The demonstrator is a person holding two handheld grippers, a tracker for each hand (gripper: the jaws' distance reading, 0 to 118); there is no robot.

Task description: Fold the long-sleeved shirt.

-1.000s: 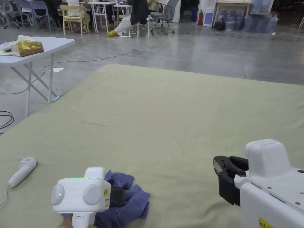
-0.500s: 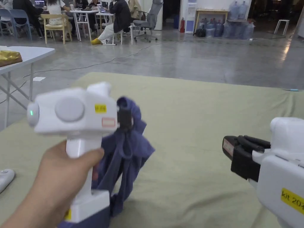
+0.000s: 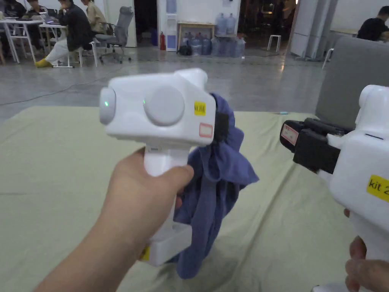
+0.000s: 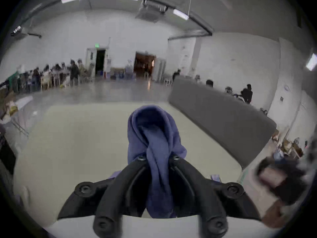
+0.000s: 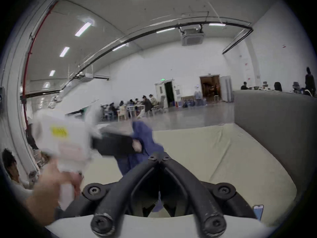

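Since a second ago, my left claw (image 3: 222, 125) has come up off the green sheet (image 3: 68, 167) with the blue shirt (image 3: 220, 182), which lay in a crumpled heap down by the near edge then. Now the shirt hangs bunched from that claw, in the air above the sheet, its lower end dangling close to the cloth; I cannot tell whether it touches.

In the left gripper view, both jaws of the left claw (image 4: 158, 159) press on a gathered fold of the shirt (image 4: 151, 135), which rises in a rounded hump past the tips and also runs back between the jaws. My left hand (image 3: 144, 201) wraps the white handle.

The right claw (image 3: 290, 135) sits level with the shirt and just to its right, apart from it. In the right gripper view, the right claw (image 5: 159, 158) has its jaw tips together and clenched on nothing that I can make out, with the shirt (image 5: 142, 138) hanging just beyond them. A grey partition (image 3: 349, 76) stands at the sheet's far right edge.
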